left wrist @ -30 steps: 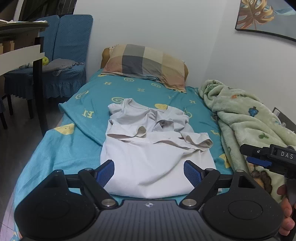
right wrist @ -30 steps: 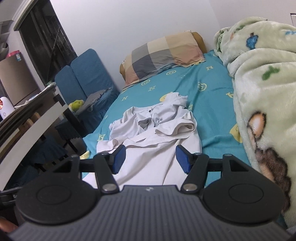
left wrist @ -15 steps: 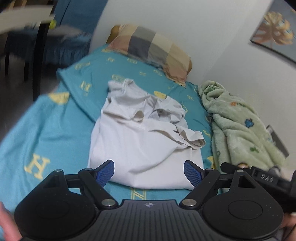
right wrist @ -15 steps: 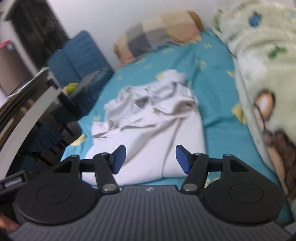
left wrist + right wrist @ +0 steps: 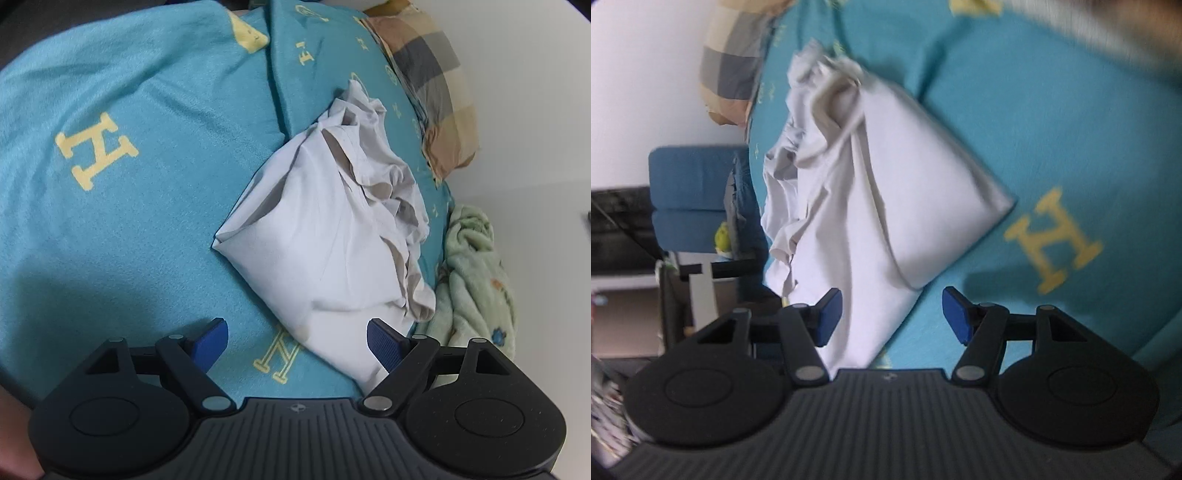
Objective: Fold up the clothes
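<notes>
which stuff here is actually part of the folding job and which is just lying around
Part of the job:
- white shirt, crumpled on the bed
- left gripper, open, empty
- right gripper, open, empty

Just lying about:
- checked pillow
- green fleece blanket
- blue chair
- teal bedsheet, only the surface under the shirt
</notes>
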The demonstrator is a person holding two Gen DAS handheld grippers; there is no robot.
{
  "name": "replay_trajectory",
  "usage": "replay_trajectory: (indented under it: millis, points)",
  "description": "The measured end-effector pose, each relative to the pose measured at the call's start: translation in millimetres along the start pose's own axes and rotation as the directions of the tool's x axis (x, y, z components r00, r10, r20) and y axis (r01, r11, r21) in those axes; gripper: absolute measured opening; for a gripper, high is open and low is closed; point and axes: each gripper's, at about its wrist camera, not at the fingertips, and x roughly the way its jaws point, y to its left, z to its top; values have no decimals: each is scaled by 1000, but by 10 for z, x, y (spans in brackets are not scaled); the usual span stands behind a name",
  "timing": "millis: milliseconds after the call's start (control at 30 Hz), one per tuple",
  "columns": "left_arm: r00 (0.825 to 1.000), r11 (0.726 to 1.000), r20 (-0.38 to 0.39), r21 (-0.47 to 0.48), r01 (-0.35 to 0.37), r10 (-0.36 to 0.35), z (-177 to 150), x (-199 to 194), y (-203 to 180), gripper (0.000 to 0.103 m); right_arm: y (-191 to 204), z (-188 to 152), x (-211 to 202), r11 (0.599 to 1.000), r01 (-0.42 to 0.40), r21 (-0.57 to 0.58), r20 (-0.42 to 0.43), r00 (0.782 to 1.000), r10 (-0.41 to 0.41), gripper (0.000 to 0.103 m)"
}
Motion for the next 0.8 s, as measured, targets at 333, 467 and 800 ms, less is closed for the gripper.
replay_trajectory:
  millis: [333, 467, 800]
  points:
    - [995, 977, 53, -190, 96, -87, 80, 320, 142, 81, -293, -199, 78, 973, -128, 189, 254, 964, 77, 61]
    - [988, 959, 102, -251, 135, -112, 140, 388, 207, 73, -313, -206, -36, 978, -125, 169, 358, 932, 58, 61]
    - [967, 941, 194, -260, 215, -167, 72, 225, 241, 14, -100, -253, -361, 999, -47, -11, 439, 897, 47, 11]
